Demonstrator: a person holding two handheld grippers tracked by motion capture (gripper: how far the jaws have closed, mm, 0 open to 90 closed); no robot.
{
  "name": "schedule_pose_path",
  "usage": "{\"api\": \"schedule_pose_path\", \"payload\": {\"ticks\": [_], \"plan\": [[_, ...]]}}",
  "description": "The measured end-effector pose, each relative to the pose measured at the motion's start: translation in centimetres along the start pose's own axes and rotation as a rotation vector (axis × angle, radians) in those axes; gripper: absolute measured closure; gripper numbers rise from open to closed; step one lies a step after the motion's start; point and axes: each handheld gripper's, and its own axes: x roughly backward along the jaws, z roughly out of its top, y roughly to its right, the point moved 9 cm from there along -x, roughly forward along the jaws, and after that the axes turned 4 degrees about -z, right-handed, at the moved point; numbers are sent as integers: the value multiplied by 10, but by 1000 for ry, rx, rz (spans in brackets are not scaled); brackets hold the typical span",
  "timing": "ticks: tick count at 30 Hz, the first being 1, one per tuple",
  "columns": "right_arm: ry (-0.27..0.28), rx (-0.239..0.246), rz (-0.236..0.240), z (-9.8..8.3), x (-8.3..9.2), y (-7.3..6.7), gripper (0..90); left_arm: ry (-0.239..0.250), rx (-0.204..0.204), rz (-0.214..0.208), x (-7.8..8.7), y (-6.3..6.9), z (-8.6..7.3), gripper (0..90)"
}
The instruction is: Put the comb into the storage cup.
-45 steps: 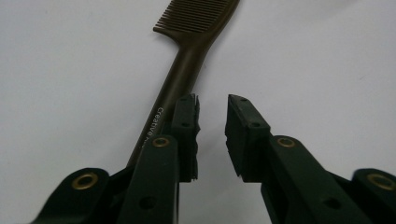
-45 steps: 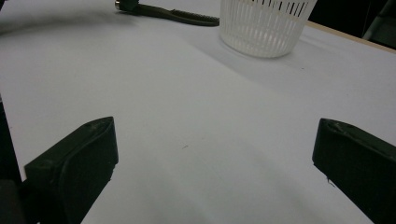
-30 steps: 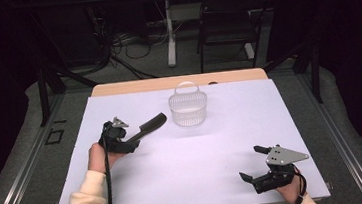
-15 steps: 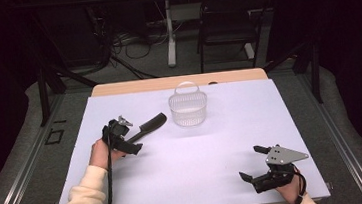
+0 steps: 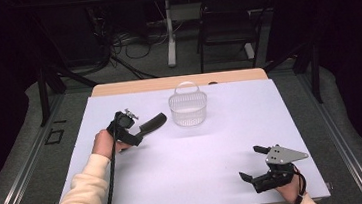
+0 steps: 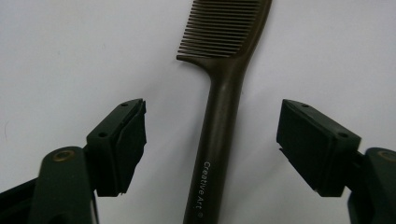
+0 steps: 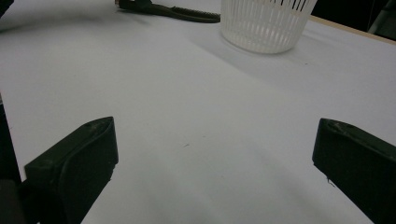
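The comb (image 6: 219, 140) (light, stiff, slick plastic) is straddled, untouched, by the closing left tongs (image 6: 210, 144); its slim handle is best pinched; the right tongs (image 5: 255, 164) gape empty.

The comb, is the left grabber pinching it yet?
Apart. In the left gripper view the comb handle lies between the left gripper jaws, which have just been closing, with white table showing on both sides.

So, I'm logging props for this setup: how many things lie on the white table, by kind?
Comb: 1, dark brown, lying flat on the sheet
Basket: 1, white plastic, with handle
Total: 2
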Motion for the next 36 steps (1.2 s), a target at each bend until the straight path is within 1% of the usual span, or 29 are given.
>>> {"api": "schedule_pose_path", "payload": {"ticks": [2,3,5,6,7,8,9,10,12,13,14,16,17,18,19,26,31,34,36], "plan": [[0,0,-1,0,0,0,0,-20,-1,-9,-2,1,1,303],[0,-1,0,0,0,0,0,-32,-12,-7,-3,1,2,325],[-1,-1,0,0,0,0,0,-49,-15,-19,-6,2,3,371],[-1,-2,0,0,0,0,0,-55,-25,-21,-7,2,3,396],[-1,-3,1,0,0,0,0,-63,-26,-34,-7,3,4,423],[-2,-4,1,-1,-1,0,0,-68,-27,-36,-8,3,5,450],[-2,-4,1,-1,-1,0,0,-76,-35,-47,-9,3,6,471],[-2,-4,1,-1,-1,0,0,-81,-34,-53,-10,3,7,491],[-3,-4,0,-1,-1,0,0,-96,-46,-62,-12,3,8,524],[-3,-4,0,-1,-1,0,0,-102,-52,-57,-13,3,9,543],[-3,-5,0,-1,-1,1,0,-119,-58,-63,-13,3,9,561],[-3,-4,0,-1,-1,1,0,-126,-56,-79,-16,3,11,588],[-3,-4,0,-1,-1,0,0,-137,-60,-80,-16,2,11,602],[-4,-4,0,-1,-1,1,0,-143,-63,-90,-16,2,12,615],[-3,-4,1,-1,-1,0,0,-144,-61,-91,-17,2,13,630],[-4,-2,1,-1,0,1,0,-193,-85,-109,-21,1,13,680],[-4,-2,1,-1,-1,1,0,-199,-83,-126,-22,2,13,700],[-5,-3,1,-1,-1,1,0,-203,-91,-127,-22,2,14,706],[-5,-3,0,-1,-1,1,0,-208,-104,-125,-22,2,14,712]]}}
